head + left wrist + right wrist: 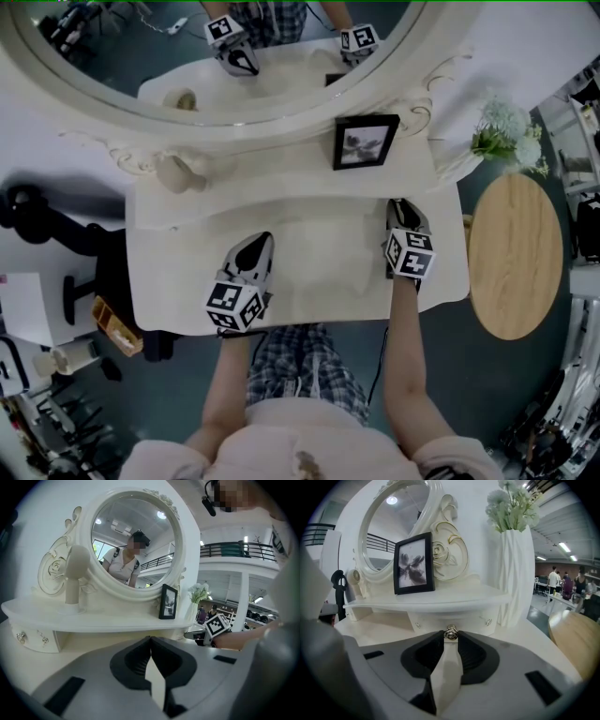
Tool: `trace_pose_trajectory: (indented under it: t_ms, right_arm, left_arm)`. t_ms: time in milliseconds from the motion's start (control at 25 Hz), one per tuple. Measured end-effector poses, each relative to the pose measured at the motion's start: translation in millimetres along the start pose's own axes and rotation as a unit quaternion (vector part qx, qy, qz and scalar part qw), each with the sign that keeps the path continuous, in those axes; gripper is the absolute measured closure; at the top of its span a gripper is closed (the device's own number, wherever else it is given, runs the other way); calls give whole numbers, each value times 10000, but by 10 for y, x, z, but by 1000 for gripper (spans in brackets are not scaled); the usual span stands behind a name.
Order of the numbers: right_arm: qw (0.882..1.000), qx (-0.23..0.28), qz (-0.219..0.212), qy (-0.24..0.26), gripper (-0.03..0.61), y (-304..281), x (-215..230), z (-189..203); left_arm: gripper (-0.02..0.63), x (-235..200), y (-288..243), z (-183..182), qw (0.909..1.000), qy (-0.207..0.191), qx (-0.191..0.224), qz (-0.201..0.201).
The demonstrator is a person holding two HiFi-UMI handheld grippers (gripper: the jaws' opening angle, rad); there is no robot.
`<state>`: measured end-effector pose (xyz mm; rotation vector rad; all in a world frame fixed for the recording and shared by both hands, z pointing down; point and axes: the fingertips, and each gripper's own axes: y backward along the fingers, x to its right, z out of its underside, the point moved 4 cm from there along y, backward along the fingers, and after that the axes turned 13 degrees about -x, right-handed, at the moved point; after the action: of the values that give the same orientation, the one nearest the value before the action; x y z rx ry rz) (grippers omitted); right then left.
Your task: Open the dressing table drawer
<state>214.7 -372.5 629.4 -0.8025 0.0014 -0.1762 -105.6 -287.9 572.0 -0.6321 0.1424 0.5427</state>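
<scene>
The white dressing table (309, 281) has a raised shelf with small drawers under it. My right gripper (450, 637) reaches under the shelf's right end to a small drawer (461, 618). Its jaws are closed on that drawer's metal knob (450, 632), which sits right at the tips. In the head view the right gripper (401, 206) lies at the table's right side, tips against the shelf. My left gripper (259, 244) rests over the tabletop's left half, shut and holding nothing; its tips meet in the left gripper view (150, 640). Another drawer with small knobs (33, 639) sits under the shelf's left end.
On the shelf stand a black picture frame (365, 142), a white vase of flowers (513, 569) at the right end and a pale lamp-like ornament (178, 173) at the left. The oval mirror (216, 56) rises behind. A round wooden side table (516, 253) stands right of the dresser.
</scene>
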Motion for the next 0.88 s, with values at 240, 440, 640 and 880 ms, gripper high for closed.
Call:
trace_pose_trajectory:
  t_ms: [240,440,640,880]
  right_arm:
    - [10000,8,34,-89,472,36,2,37]
    - [9999,-8,56,-125,472,107,4,107]
    - [9999,-23,62,-116,472,175,-9,172]
    - [9999,-13,70,-145,472,260,-23,257]
  left_arm:
    - [586,8,25,-10,10000,-31,12,0]
    - [587,28,46,-27,10000,-55,35,17]
    - [586,52,45,-34,9999,-71,42,57]
    - [586,111,53,-24,9999,-111,33,117]
